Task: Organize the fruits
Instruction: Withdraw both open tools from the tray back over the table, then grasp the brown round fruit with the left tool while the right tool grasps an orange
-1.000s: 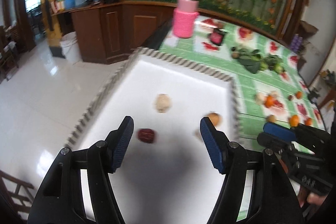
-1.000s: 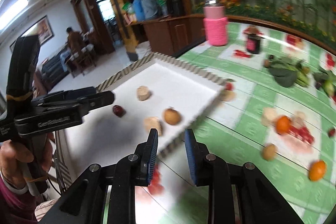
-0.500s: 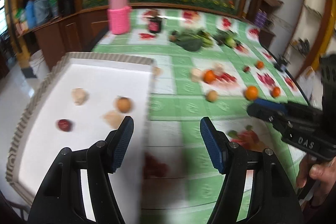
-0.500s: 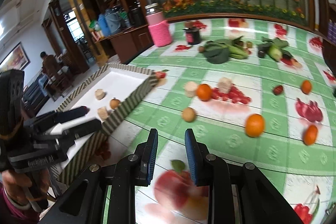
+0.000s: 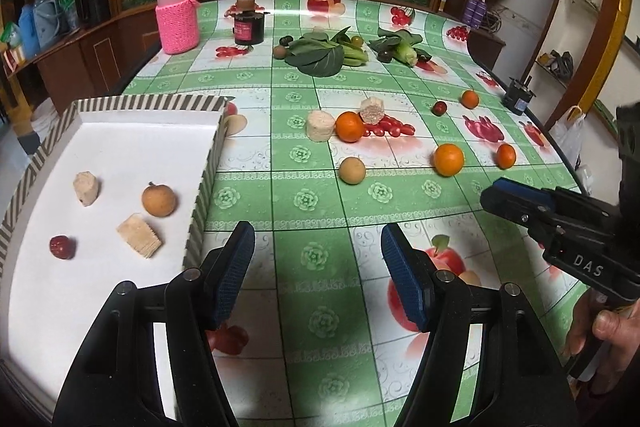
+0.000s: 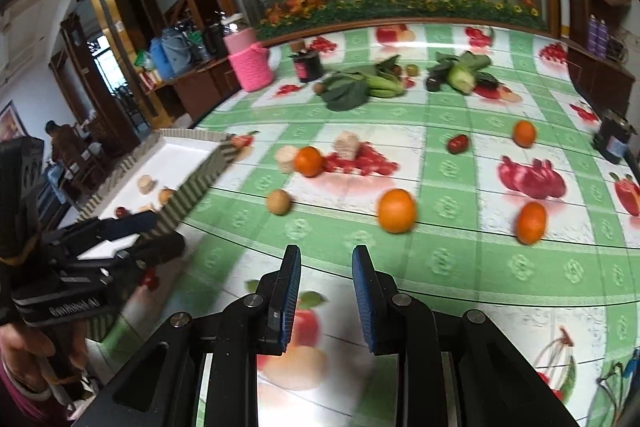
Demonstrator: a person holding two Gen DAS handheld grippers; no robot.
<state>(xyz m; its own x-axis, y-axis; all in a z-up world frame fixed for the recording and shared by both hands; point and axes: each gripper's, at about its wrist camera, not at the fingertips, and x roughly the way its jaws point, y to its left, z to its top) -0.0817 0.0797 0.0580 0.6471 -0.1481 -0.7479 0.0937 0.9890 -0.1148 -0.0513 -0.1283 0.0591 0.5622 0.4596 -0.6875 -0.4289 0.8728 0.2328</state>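
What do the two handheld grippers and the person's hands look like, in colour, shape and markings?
Both the left gripper and the right gripper are black, angular frames with silver pivot screws and two flat fingers faced with ribbed blue pads. The right gripper's side carries white "DAS" lettering. The right hand is bare; a magenta sleeve cuff shows at the left wrist.

clear: tablecloth (image 5: 320, 227) ahead | obstacles: tray wall (image 5: 200, 195) left; oranges (image 5: 449, 159) beyond

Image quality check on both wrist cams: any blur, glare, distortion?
Left wrist: sharp; fisheye bends the table edge; glare band along the far tablecloth; white tray bright but not blown out. Right wrist: slight motion smear on the large orange and near tablecloth; dark vignette corners in both.
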